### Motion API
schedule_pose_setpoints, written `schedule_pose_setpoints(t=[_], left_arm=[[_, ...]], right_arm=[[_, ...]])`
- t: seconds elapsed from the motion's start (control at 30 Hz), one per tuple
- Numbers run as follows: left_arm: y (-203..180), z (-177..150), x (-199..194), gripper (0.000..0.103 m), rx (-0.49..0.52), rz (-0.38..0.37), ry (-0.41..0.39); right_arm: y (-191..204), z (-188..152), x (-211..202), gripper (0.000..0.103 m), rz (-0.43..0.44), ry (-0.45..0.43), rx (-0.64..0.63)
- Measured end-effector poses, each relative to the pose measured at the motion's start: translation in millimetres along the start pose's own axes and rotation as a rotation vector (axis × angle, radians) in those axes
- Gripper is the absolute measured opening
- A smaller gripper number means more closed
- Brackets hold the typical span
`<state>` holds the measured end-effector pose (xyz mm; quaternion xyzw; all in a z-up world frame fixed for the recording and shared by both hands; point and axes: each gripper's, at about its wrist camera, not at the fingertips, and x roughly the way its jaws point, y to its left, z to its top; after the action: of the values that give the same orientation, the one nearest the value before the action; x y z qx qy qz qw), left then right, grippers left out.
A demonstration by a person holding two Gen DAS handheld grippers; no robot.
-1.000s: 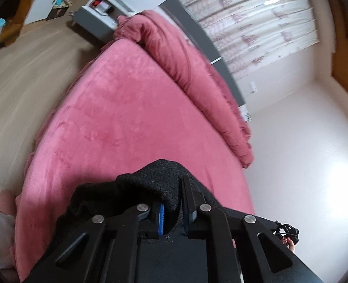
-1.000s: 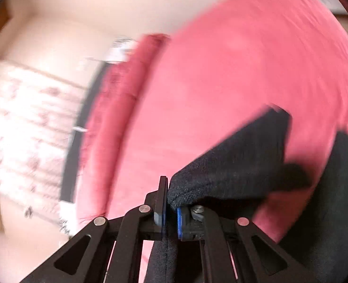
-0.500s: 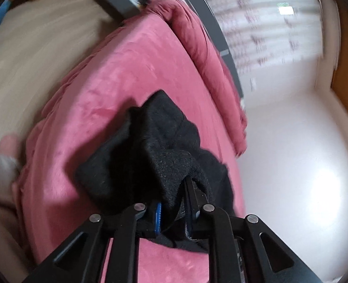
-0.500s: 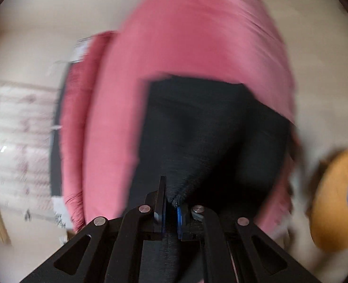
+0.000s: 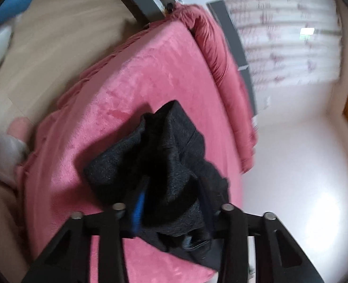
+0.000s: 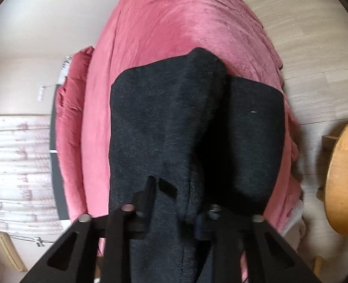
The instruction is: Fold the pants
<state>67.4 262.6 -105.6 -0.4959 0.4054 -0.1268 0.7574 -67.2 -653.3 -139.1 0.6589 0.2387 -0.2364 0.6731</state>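
Dark charcoal pants (image 6: pixel 174 127) lie folded over on a pink bed cover (image 6: pixel 178 18), with a raised fold running down the middle. In the left wrist view the pants (image 5: pixel 164 151) sit bunched in a heap on the cover (image 5: pixel 131 77). My left gripper (image 5: pixel 171 202) is open, its jaws spread wide around a fold of the fabric. My right gripper (image 6: pixel 176 200) is open too, jaws apart on either side of the raised fold, which rests loose between them.
A rolled pink blanket (image 5: pixel 221 54) lies along the bed's far side by a curtained window (image 5: pixel 287 23). Wooden floor (image 5: pixel 51 37) lies beyond the bed. A round wooden table (image 6: pixel 344 179) stands at the right. A grey unit (image 5: pixel 148 2) stands at the bed's corner.
Both grippers held the pants shut, swung them over onto the bed, and have now opened their jaws; the fabric has dropped and lies folded on the cover.
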Motion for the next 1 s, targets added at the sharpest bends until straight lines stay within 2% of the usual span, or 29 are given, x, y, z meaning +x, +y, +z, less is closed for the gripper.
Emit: schedule_pose_setpoints(t=[0.03, 0.07, 0.1, 0.13, 0.3, 0.4, 0.47, 0.6, 0.67, 0.73, 0.77, 0.8, 0.87, 0.93, 1.0], left_arm=[[-3.2, 3.3, 1.3, 0.02, -0.01, -0.003, 0.018], [-8.7, 7.9, 1.7, 0.018, -0.017, 0.005, 0.029], [-16.0, 13.6, 1.0, 0.011, -0.012, 0.009, 0.029], [-23.7, 19.0, -0.4, 0.009, 0.001, -0.011, 0.028], [-78.0, 35.1, -10.9, 0.007, 0.141, -0.098, 0.028], [-75.0, 31.6, -25.9, 0.008, 0.201, -0.102, 0.013], [-46.2, 28.2, -31.8, 0.008, 0.174, -0.058, 0.006], [23.1, 16.0, -28.6, 0.008, 0.109, 0.168, 0.022], [39.8, 11.1, -37.9, 0.006, 0.049, 0.213, -0.014], [43.6, 7.8, -50.8, 0.006, 0.023, 0.214, -0.042], [39.8, 6.7, -56.7, 0.007, 0.032, 0.228, -0.055], [31.0, 5.2, -62.5, 0.008, 0.061, 0.246, -0.076], [5.7, 0.8, -67.9, 0.009, 0.161, 0.262, -0.112], [-34.2, -10.4, -63.1, 0.027, 0.329, 0.279, -0.122], [-67.4, -23.3, -46.5, 0.04, 0.463, 0.252, -0.104]], right_arm=[[7.1, 0.3, -0.7, 0.013, 0.0, 0.0, -0.005], [17.6, 0.2, -1.4, 0.009, 0.014, 0.0, -0.02], [36.7, 0.5, -4.6, 0.009, 0.041, 0.0, -0.043], [50.9, -0.5, -9.9, 0.009, 0.063, -0.002, -0.062], [123.2, -9.4, -39.8, 0.009, 0.257, -0.035, -0.213], [133.0, -18.8, -73.8, 0.009, 0.365, -0.095, -0.349], [109.1, -19.5, -83.3, 0.008, 0.347, -0.114, -0.37], [2.0, -4.6, -60.6, 0.008, 0.195, -0.078, -0.154], [-41.9, -3.3, -44.7, 0.01, 0.095, -0.047, -0.095], [-67.1, -7.3, -40.1, 0.014, 0.06, -0.043, -0.064], [-68.6, -9.7, -36.6, 0.024, 0.061, -0.041, -0.054], [-70.6, -10.2, -35.7, 0.031, 0.065, -0.036, -0.045], [-71.6, -11.8, -38.8, 0.031, 0.086, -0.016, -0.047], [-59.3, -10.5, -36.7, 0.031, 0.059, -0.016, -0.083], [-45.8, -7.6, -42.9, 0.031, 0.025, -0.035, -0.135]])
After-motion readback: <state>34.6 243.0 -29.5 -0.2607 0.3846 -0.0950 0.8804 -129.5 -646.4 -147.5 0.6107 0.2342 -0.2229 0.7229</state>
